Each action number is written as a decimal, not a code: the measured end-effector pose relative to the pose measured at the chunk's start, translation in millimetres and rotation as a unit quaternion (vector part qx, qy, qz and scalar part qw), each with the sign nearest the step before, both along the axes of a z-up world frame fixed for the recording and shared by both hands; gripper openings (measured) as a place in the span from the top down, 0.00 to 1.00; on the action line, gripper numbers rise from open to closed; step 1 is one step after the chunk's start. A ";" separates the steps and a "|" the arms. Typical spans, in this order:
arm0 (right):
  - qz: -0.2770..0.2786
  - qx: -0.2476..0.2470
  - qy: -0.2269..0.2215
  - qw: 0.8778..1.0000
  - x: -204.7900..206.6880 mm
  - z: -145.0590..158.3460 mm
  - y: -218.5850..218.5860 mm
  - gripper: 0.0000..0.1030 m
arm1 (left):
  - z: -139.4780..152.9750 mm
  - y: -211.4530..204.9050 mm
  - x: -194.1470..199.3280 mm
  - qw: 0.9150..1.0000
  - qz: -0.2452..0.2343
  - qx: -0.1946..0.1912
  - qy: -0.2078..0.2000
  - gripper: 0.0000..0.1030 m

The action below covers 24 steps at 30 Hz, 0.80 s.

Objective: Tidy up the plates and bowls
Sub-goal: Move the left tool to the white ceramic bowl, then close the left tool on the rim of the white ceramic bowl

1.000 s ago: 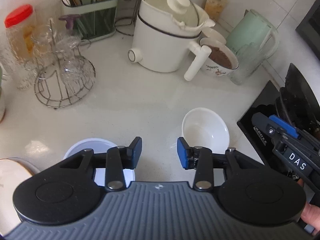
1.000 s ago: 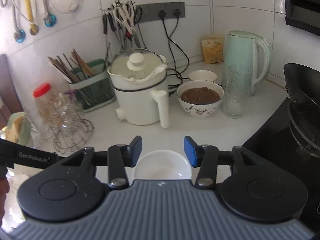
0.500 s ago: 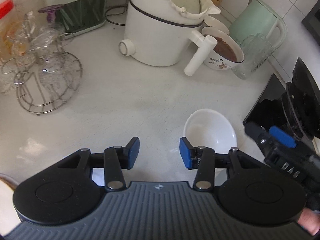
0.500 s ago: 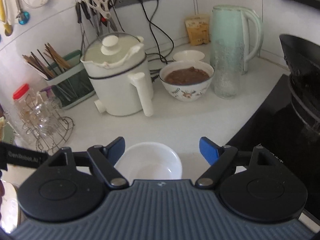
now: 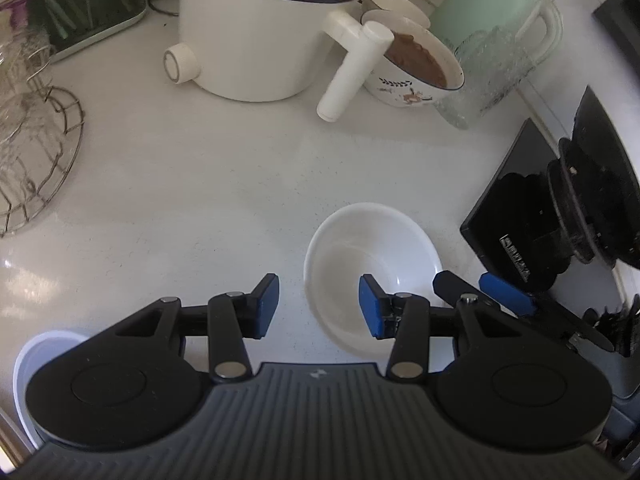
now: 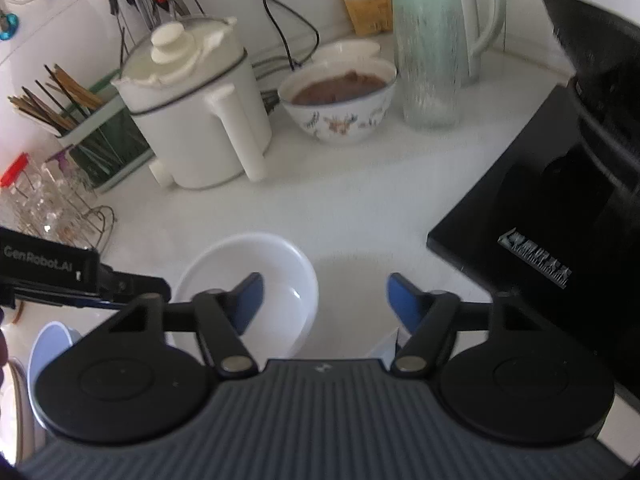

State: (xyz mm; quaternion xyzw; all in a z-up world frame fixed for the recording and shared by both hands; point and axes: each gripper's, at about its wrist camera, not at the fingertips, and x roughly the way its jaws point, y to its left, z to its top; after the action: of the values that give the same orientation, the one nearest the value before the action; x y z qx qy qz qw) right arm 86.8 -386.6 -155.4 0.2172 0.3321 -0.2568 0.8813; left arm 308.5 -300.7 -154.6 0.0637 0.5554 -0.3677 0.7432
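Note:
An empty white bowl sits on the white counter; it also shows in the right wrist view. My left gripper is open, its right finger over the bowl's inside and its left finger outside the rim. My right gripper is open wide, its left finger over the bowl's inside and its right finger outside it. A pale blue plate or bowl lies partly hidden under my left gripper; it shows in the right wrist view too.
At the back stand a white electric pot, a patterned bowl of brown food, a glass and a green kettle. A wire glass rack is left. A black stove with a pan is right.
Both grippers have moved forward and down onto the white bowl. The right gripper has opened wider. The left gripper's opening is about the same.

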 end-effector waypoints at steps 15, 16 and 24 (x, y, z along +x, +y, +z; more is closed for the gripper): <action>-0.020 0.064 0.018 0.998 8.8 -27.1 -2.1 0.84 | -14.7 -13.1 -3.7 1.000 -0.015 0.007 0.003 0.92; -0.018 0.068 0.017 0.997 8.4 -27.2 -1.1 0.84 | -13.8 -11.7 -4.3 1.000 -0.014 0.005 0.004 0.93; -0.002 0.078 0.012 0.997 9.1 -21.7 10.7 0.86 | -6.3 -1.3 -9.1 1.000 -0.007 -0.011 0.022 0.93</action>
State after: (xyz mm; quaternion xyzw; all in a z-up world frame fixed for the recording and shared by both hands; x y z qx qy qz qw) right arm 95.9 -375.9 -177.1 0.2833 0.3611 -0.2343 0.8570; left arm 299.4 -302.0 -160.8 0.0507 0.5671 -0.3802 0.7289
